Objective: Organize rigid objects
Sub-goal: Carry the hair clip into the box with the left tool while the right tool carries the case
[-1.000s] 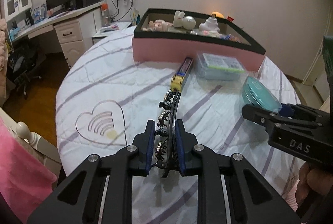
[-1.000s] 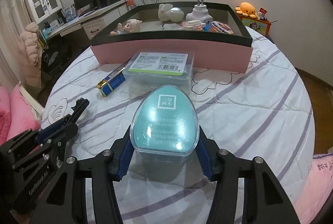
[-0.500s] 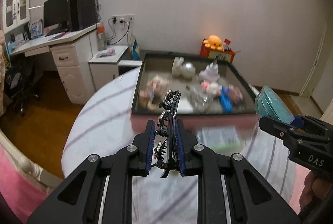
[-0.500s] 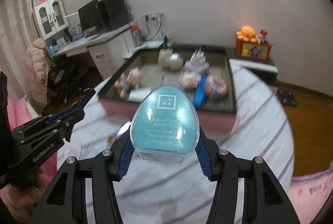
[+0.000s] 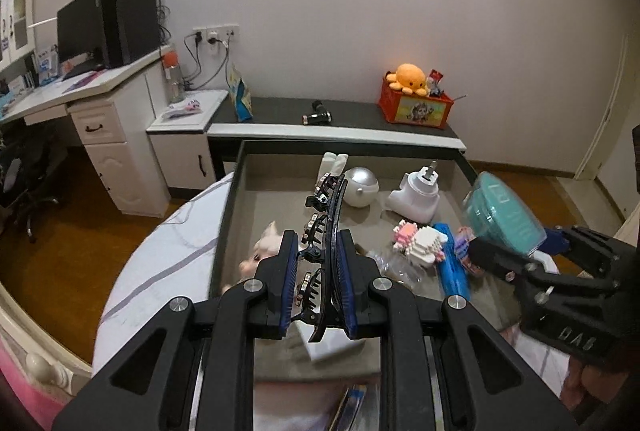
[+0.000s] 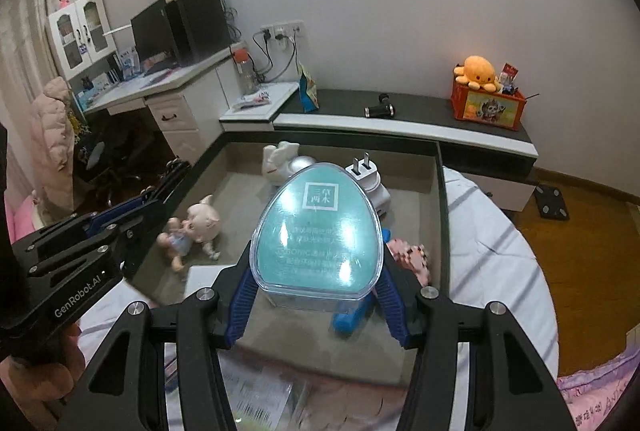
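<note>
My left gripper (image 5: pixel 318 293) is shut on a black hair clip card (image 5: pixel 326 231) with several small claw clips, held above the left part of the dark-rimmed tray (image 5: pixel 228 215). My right gripper (image 6: pixel 314 295) is shut on a teal egg-shaped clear box (image 6: pixel 316 231), held above the tray's (image 6: pixel 438 199) middle; the box also shows in the left wrist view (image 5: pixel 502 217). In the tray lie a piglet doll (image 6: pixel 192 231), a white plug adapter (image 5: pixel 416 197), a silver ball (image 5: pixel 360 189), a pink block figure (image 5: pixel 420 241) and a blue piece (image 5: pixel 452 271).
The tray rests on a round bed with a white striped cover (image 6: pixel 492 243). A flat clear box (image 6: pixel 256 403) lies in front of the tray. Behind stand a low dark bench (image 5: pixel 340 119) with an orange toy crate (image 5: pixel 416 107), and a white desk (image 5: pixel 88 87) at left.
Both grippers have lifted their objects off the bed cover and carried them forward over the tray. The view now looks down into the tray.
</note>
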Demonstrator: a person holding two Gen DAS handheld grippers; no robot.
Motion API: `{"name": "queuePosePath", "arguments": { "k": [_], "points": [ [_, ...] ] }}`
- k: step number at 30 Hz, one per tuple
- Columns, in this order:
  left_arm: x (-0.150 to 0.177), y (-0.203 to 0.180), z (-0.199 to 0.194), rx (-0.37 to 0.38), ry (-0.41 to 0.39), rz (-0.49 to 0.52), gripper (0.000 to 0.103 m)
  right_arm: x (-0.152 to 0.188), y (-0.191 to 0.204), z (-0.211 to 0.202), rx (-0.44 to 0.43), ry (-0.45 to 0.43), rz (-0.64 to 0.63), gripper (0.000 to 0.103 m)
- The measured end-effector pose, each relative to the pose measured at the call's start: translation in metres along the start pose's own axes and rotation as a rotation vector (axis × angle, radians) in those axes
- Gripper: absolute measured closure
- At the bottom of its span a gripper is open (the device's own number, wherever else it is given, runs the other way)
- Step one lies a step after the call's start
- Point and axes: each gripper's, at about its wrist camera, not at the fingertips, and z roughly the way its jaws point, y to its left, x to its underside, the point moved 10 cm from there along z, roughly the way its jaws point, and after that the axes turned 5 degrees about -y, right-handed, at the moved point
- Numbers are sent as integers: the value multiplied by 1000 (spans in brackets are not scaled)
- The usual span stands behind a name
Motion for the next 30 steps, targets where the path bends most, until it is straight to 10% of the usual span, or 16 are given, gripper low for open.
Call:
{"name": "queuePosePath", "arguments": {
  "k": [13, 17, 23, 30],
  "points": [
    [19, -10, 60, 5, 115, -3, 81, 19, -9, 46, 21, 95, -17, 47],
    [21, -5, 51, -56, 108, 15, 38, 19, -7, 47, 37, 97, -47, 46],
    [17, 20, 17, -107, 55, -29, 6, 15, -15, 31, 66, 56, -10, 18],
    [12, 22, -42, -137, -18, -20, 0, 12, -9, -3, 51, 15, 44, 16]
  ]
}}
